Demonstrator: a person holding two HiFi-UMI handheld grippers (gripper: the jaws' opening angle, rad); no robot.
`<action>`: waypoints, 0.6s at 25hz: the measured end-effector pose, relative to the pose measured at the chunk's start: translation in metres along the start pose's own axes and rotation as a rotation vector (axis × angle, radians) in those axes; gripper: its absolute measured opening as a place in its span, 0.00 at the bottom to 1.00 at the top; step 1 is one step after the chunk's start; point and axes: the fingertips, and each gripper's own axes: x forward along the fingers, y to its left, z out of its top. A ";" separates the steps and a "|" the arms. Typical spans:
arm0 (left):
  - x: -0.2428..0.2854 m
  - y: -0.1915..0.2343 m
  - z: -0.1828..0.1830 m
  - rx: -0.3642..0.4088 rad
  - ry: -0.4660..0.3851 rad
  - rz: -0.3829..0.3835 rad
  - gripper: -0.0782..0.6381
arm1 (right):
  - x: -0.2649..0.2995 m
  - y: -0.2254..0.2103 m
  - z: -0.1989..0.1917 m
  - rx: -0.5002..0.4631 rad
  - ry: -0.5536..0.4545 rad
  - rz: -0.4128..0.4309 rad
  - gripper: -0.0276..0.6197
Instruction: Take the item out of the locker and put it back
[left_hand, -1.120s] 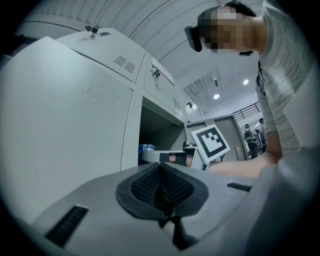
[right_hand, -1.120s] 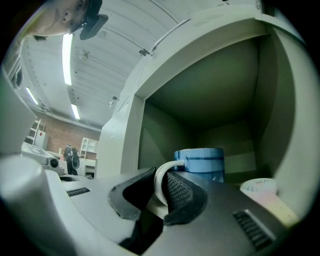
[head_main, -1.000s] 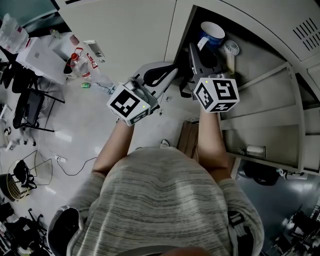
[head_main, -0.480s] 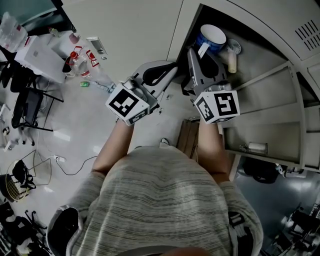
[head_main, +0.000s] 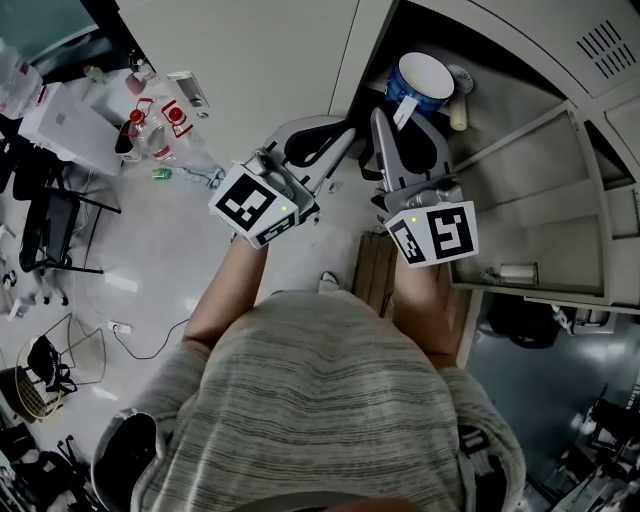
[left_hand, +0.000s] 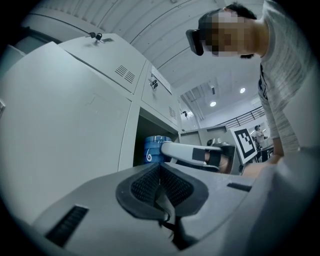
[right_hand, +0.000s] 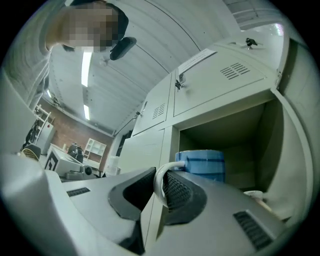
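Right now my right gripper (head_main: 392, 128) is clamped on the white handle (right_hand: 159, 186) of the blue mug (head_main: 421, 78). Its 2 jaws pinch that loop, and the mug body sits just past their tips. In the head view the mug is at about 1 o'clock from the gripper's marker cube (head_main: 436, 234), at the mouth of the open locker (head_main: 372, 60) compartment. I cannot tell whether its base rests on the shelf.

The handle points back toward me, at about 7 o'clock, so the gripper's long line and the handle share 1 axis running straight into the compartment. My left gripper (head_main: 335, 145) sits at 9 o'clock of the right one, jaws together on nothing, facing the shut door beside the opening. A small white thing (head_main: 461, 98) lies close by at 3 o'clock of the mug. I judge the move, in or out, belongs to the right hand alone, along that line.
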 end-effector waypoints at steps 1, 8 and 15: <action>0.000 -0.002 0.001 -0.001 -0.002 -0.008 0.12 | -0.003 0.002 0.002 -0.006 0.000 -0.003 0.13; -0.005 -0.014 0.008 -0.005 -0.016 -0.055 0.12 | -0.018 0.016 0.010 -0.042 0.002 -0.035 0.13; -0.011 -0.022 0.013 -0.009 -0.025 -0.081 0.12 | -0.026 0.027 0.020 -0.072 -0.005 -0.057 0.13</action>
